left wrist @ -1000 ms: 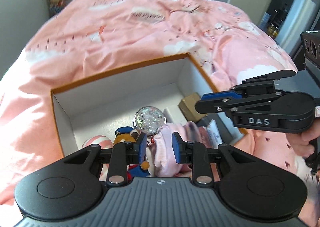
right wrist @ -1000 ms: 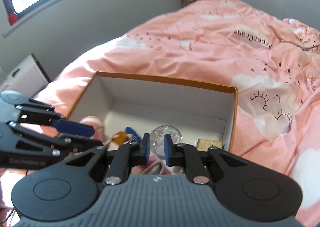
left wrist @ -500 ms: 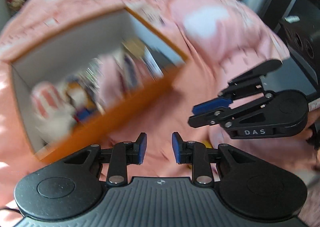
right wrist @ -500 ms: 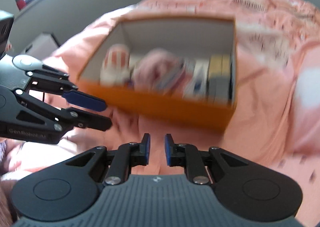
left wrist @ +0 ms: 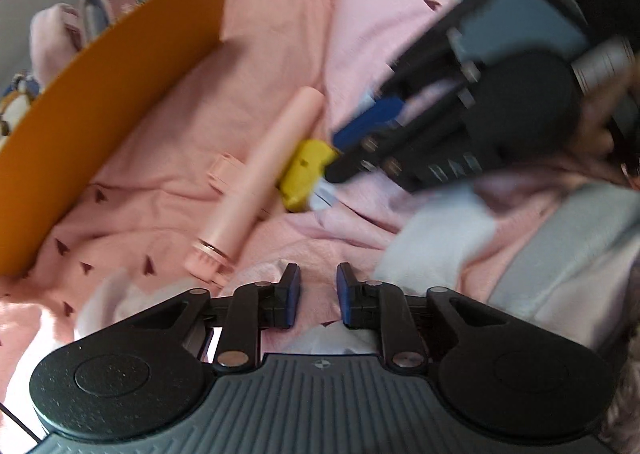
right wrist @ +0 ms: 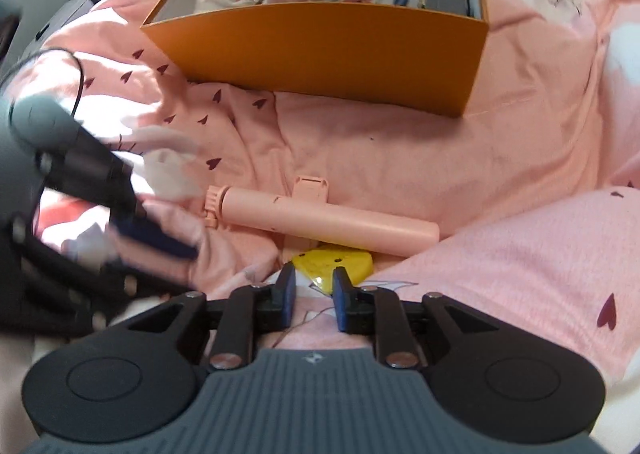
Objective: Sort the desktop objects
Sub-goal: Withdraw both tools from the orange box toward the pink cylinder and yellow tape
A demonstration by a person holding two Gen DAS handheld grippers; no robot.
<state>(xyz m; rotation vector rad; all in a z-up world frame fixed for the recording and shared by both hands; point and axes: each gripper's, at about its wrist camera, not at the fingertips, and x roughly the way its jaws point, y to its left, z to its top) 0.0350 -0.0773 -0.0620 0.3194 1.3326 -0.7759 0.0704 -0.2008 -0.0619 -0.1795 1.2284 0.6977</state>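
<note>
With nothing gripped, the right gripper (right wrist: 314, 281) is being opened just short of the small, light, stiff yellow piece (right wrist: 334, 260), best pinched across its narrow nearest corner.

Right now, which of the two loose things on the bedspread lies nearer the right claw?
The small yellow piece, just ahead of the opening right claw; the long pink stick lies beyond it.

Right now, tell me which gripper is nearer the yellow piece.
Right. The right gripper has its opening jaws right at the yellow piece, not yet on it. The left gripper, jaws closing on nothing, sits off by the pink stick's far end.
</note>
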